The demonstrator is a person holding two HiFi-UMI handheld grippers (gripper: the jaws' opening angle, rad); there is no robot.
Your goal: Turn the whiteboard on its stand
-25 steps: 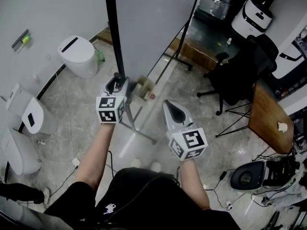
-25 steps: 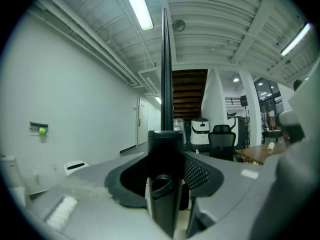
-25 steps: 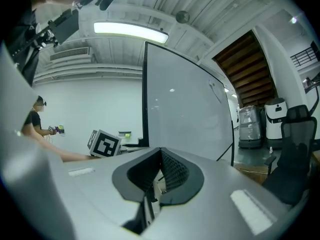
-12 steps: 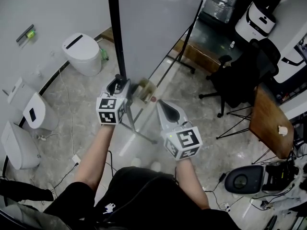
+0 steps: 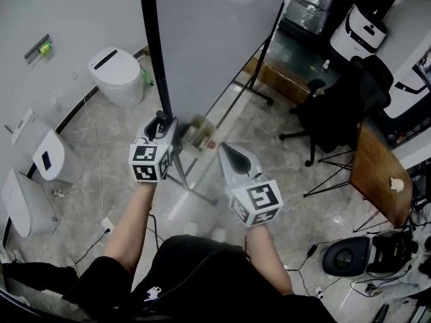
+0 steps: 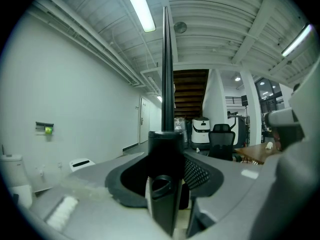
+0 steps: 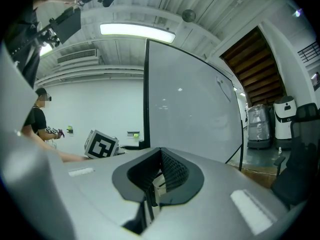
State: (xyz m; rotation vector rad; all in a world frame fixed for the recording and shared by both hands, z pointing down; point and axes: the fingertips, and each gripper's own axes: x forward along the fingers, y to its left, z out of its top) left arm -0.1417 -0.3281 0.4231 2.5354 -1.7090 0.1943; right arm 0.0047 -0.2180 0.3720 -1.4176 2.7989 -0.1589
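Looking down in the head view, the left gripper (image 5: 160, 128) sits at the black side frame (image 5: 152, 52) of the whiteboard (image 5: 215, 39), which stands upright straight ahead of the person, while the right gripper (image 5: 227, 155) hangs near the whiteboard's lower edge. Left gripper view: the jaws pinch the black side frame, which rises straight up between them. Right gripper view: the jaws are pressed together with nothing between them, and the whiteboard stands ahead
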